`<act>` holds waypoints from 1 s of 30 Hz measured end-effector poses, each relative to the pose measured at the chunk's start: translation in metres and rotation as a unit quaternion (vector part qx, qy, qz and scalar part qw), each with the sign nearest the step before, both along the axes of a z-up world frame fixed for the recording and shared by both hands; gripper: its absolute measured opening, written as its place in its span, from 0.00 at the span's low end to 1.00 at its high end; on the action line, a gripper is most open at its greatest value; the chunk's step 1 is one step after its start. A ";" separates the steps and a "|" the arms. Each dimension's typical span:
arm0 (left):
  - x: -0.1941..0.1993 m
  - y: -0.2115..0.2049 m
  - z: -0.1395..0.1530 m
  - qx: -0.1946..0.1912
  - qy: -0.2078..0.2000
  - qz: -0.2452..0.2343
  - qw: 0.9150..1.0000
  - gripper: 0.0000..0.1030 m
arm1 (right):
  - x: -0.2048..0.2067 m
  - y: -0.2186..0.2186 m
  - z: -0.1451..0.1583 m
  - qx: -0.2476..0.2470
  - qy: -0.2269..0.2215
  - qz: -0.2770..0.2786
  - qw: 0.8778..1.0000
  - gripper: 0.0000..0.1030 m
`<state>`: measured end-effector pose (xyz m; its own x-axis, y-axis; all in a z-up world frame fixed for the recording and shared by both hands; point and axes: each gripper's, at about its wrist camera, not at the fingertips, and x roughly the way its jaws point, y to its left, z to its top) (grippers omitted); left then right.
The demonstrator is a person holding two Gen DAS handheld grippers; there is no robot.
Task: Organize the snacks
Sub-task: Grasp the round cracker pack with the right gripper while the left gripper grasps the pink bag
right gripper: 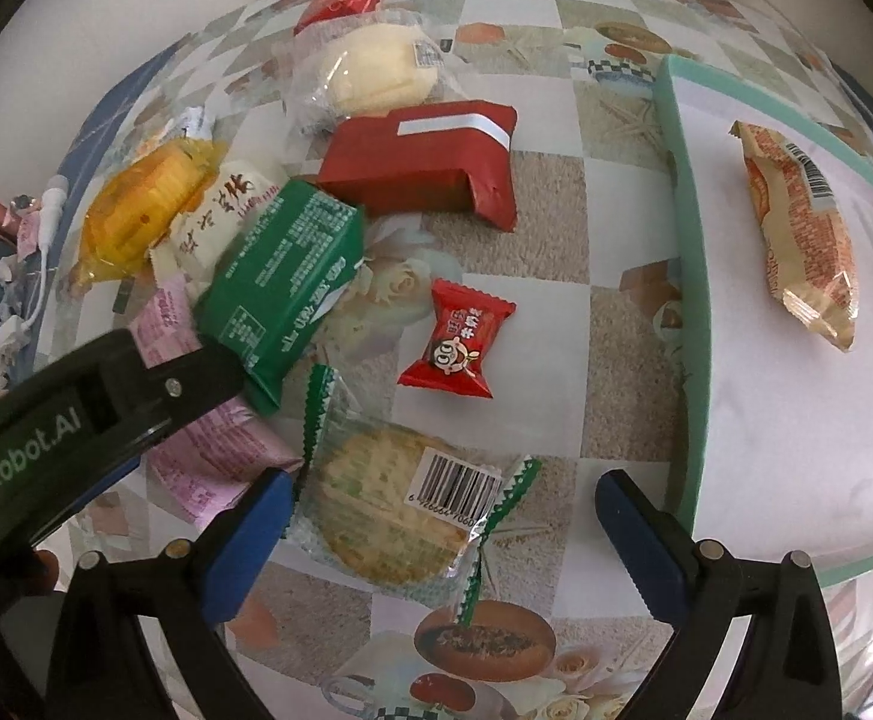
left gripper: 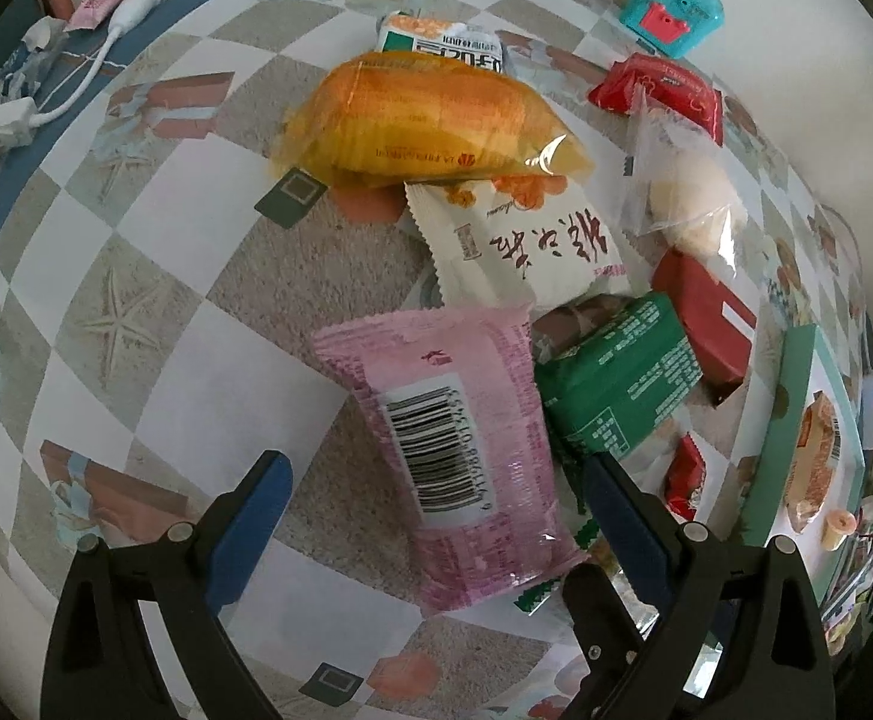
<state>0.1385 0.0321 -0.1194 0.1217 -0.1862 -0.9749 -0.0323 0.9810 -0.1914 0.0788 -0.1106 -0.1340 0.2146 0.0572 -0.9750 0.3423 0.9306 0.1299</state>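
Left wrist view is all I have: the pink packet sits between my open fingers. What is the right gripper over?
Observer: The right gripper is open over a round cracker packet with green zigzag ends.
Operator: Anything loose next to it?
Observer: A small red candy lies on the table just beyond the cracker.
Operator: Has the teal tray got anything in it yet?
Observer: Yes, one orange-and-cream snack packet lies on the white base of the tray.
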 end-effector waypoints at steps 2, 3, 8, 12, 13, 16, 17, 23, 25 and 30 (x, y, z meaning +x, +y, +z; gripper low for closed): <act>-0.002 0.000 -0.001 0.005 -0.001 -0.003 1.000 0.95 | 0.000 0.001 -0.001 -0.002 -0.001 0.001 1.000 0.99; -0.001 -0.002 -0.001 0.008 0.000 -0.004 1.000 0.95 | 0.000 0.002 -0.002 -0.003 -0.001 0.001 1.000 0.98; -0.003 -0.002 -0.002 0.026 -0.002 -0.006 1.000 0.94 | 0.003 0.000 -0.004 -0.008 -0.004 0.002 1.000 0.94; -0.004 0.002 0.003 0.028 -0.008 -0.001 1.000 0.92 | 0.001 -0.001 0.003 -0.005 -0.008 0.002 1.000 0.85; -0.003 0.003 0.004 0.027 -0.010 0.000 1.000 0.88 | 0.001 -0.002 0.004 -0.005 -0.010 0.003 1.000 0.83; -0.002 0.006 0.005 0.022 -0.010 0.003 1.000 0.78 | 0.000 -0.006 0.007 -0.002 -0.011 0.002 1.000 0.79; -0.001 0.007 0.006 0.022 -0.011 0.004 1.000 0.77 | 0.000 -0.007 0.007 -0.002 -0.010 0.000 1.000 0.79; -0.001 0.014 0.009 0.019 -0.013 0.009 1.000 0.67 | -0.002 -0.023 0.010 0.003 -0.008 -0.012 1.000 0.78; -0.002 0.016 0.009 0.018 -0.012 0.007 1.000 0.66 | -0.002 -0.027 0.010 0.002 -0.007 -0.017 1.000 0.78; -0.001 0.006 0.002 0.030 -0.005 -0.013 0.999 0.66 | 0.001 -0.026 0.007 -0.009 -0.005 -0.005 1.000 0.78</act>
<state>0.1370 0.0379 -0.1171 0.1279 -0.1308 -0.9831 -0.0045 0.9912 -0.1324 0.0802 -0.1369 -0.1267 0.2254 0.0369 -0.9736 0.3503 0.9294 0.1164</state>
